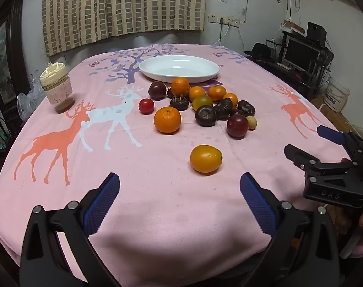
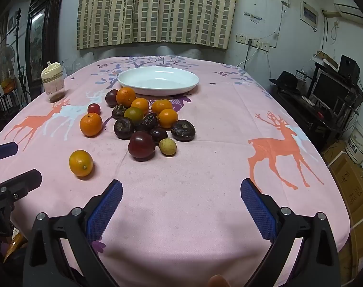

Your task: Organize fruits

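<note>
Your left gripper [image 1: 180, 202] and right gripper [image 2: 181, 203] both hover over the tabletop [image 2: 205, 191] with jaws wide apart, holding nothing. The fruits [image 2: 143, 122] lie heaped just before the empty white plate [image 2: 157, 80]; one orange [image 1: 206, 158] sits apart, nearest your left gripper.

White oval dish [image 2: 157, 81]: empty, upright, far centre of surface [image 2: 205, 203]. Fruit heap just in front of dish, none in it. Heap: five small oranges [image 2: 126, 96], dark wrinkled chestnut-like fruits [image 2: 183, 130], two dark red plums [image 2: 141, 145], one greenish-yellow fruit [image 2: 133, 114], mostly touching. One small pale yellow fruit [image 2: 167, 146] beside the nearer plum. Outliers to the left: cherry tomato [image 2: 94, 108]; larger orange [image 2: 90, 124], stem scar up; yellow-orange fruit [image 2: 81, 162] alone, nearest the camera, well apart from heap.
</note>
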`<state>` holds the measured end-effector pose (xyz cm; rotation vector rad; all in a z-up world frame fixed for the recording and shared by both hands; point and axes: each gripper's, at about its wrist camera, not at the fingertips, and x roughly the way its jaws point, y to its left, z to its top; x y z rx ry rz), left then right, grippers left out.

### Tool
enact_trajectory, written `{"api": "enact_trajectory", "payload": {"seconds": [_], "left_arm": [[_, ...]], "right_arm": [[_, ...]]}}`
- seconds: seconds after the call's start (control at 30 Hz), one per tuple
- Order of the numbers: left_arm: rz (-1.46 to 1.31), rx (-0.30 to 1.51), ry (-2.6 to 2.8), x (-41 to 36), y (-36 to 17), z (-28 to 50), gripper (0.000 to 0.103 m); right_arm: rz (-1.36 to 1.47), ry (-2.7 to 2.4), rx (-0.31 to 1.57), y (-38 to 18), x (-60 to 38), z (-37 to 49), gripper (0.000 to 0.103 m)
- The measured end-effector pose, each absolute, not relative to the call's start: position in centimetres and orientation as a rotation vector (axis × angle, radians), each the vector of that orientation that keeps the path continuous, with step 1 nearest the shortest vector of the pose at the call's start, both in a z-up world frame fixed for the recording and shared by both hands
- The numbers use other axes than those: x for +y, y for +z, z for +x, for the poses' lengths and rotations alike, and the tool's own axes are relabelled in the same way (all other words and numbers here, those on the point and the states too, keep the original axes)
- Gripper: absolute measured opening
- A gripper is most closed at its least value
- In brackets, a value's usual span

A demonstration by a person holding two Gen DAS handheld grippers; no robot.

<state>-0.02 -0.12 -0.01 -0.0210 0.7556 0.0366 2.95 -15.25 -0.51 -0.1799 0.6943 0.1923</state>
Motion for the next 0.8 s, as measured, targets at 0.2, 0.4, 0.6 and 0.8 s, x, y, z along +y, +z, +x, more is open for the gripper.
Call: {"api": "enact_trajectory", "payload": {"seconds": [0.2, 0.4, 0.6, 0.8], "left_arm": [[-0.02, 0.753, 0.039, -0.29, -0.33, -0.02, 0.099], [-0.025, 0.759, 0.04, 0.07, -0.72, -0.05, 0.099], [-0.014, 0.763, 0.043, 0.04, -0.56, 0.18, 0.099], [-0.015, 0.763, 0.042, -0.01, -0.46, 0.16, 0.099]], "right_arm": [[-0.184, 0.192, 0.699, -0.59, -15.24, 3.03, 0.099], [-0.182, 0.192, 0.699, -0.57, -15.21, 3.0, 0.099], [-0.181, 0.193, 0.702, -0.58, -15.19, 2.98, 0.099], [-0.181, 0.193, 0.701, -0.57, -15.21, 2.96, 0.099]]}}
